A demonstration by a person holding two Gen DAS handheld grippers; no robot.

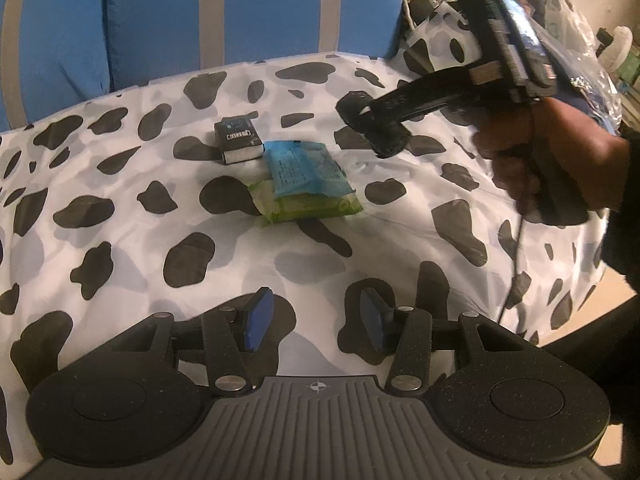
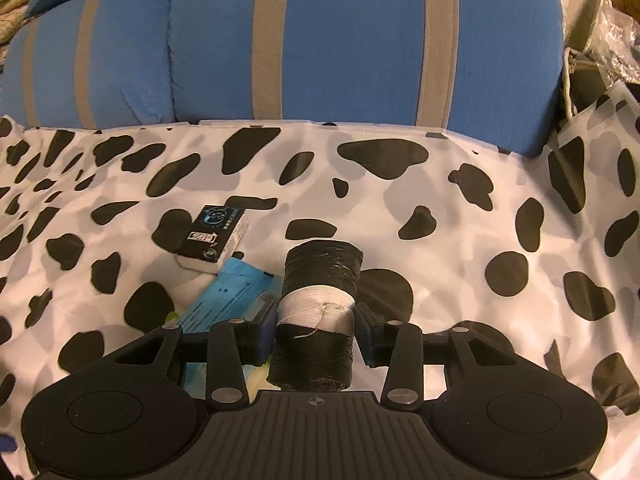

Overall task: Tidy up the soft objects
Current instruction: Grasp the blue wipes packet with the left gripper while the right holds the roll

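Note:
My right gripper [image 2: 316, 332] is shut on a black roll [image 2: 320, 276] with a white band around its middle, held above the sheet. In the left wrist view that gripper [image 1: 380, 132] hangs at upper right in a person's hand [image 1: 552, 152], carrying the roll [image 1: 356, 108]. A small black pack [image 1: 239, 142] [image 2: 214, 240] lies on the spotted sheet. Beside it a blue packet [image 1: 306, 170] [image 2: 232, 298] rests on a green wipes pack [image 1: 312, 206]. My left gripper [image 1: 316, 320] stands open over the sheet's near part, with nothing between its blue pads.
A white sheet with black spots [image 1: 120, 200] [image 2: 460, 220] covers the surface. Blue cushions with grey stripes [image 1: 200, 20] [image 2: 360, 40] stand behind it. Crinkled plastic bags [image 1: 560, 0] pile up at the far right.

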